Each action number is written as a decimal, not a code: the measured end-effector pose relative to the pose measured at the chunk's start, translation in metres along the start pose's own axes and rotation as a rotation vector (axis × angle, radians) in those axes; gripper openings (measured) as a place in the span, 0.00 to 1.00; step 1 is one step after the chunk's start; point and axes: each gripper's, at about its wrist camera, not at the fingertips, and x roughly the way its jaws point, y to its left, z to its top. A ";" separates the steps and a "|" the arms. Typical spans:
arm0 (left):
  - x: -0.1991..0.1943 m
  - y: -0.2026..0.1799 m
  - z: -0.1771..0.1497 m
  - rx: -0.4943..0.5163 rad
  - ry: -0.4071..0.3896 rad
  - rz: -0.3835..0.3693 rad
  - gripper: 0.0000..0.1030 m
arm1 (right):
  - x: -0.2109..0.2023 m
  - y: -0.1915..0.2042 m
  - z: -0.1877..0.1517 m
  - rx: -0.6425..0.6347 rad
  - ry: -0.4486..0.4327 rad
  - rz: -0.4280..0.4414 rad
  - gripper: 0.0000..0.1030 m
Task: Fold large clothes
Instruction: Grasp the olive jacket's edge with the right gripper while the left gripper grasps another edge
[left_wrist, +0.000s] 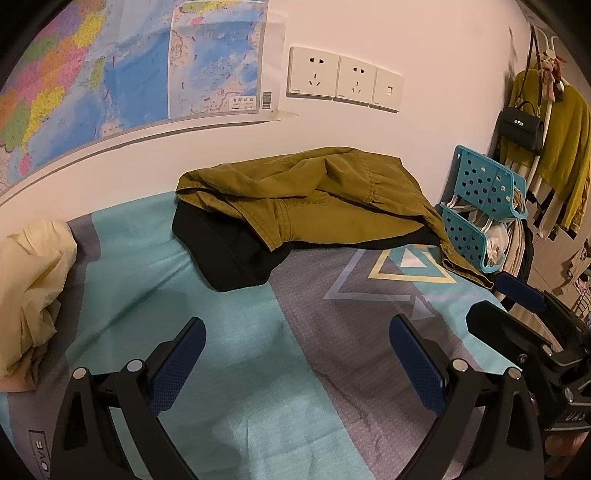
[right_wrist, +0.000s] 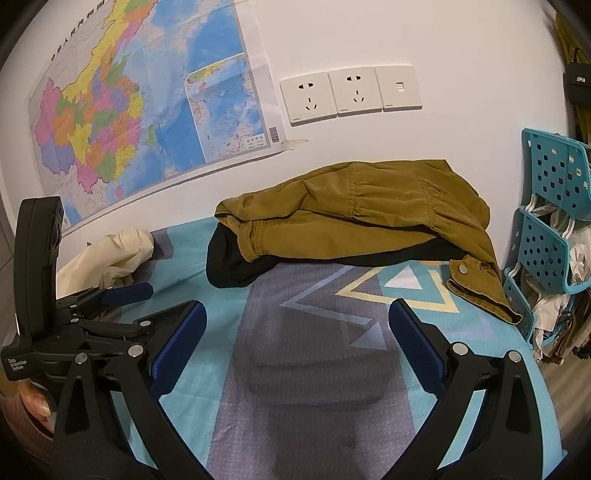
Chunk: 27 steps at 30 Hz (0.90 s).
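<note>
Olive-brown jacket (right_wrist: 369, 218) lies crumpled at centre frame, against the wall, on top of a black garment (right_wrist: 232, 266) on the bed (right_wrist: 314, 369). Left gripper (left_wrist: 295, 362) and right gripper (right_wrist: 295, 347) — both spread wide, holding nothing — hover over the patterned sheet, apart from the jacket.

the left gripper (left_wrist: 297, 354) hangs low with its blue-padded fingers (left_wrist: 177, 363) spread wide, gripping nothing. the right gripper (right_wrist: 297, 345) sits just to its right at about the same height, jaws equally wide and empty. a fingertip (right_wrist: 38, 404) of the person's left hand shows beneath the left gripper's handle.
</note>
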 end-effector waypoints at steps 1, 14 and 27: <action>0.001 0.000 0.000 -0.002 0.003 0.000 0.93 | 0.000 0.000 0.001 -0.004 0.001 0.000 0.95; 0.038 0.020 0.025 -0.049 0.061 0.007 0.93 | 0.046 0.002 0.048 -0.195 0.025 -0.008 0.95; 0.085 0.074 0.045 -0.148 0.116 0.128 0.93 | 0.199 0.034 0.089 -0.671 0.171 -0.139 0.94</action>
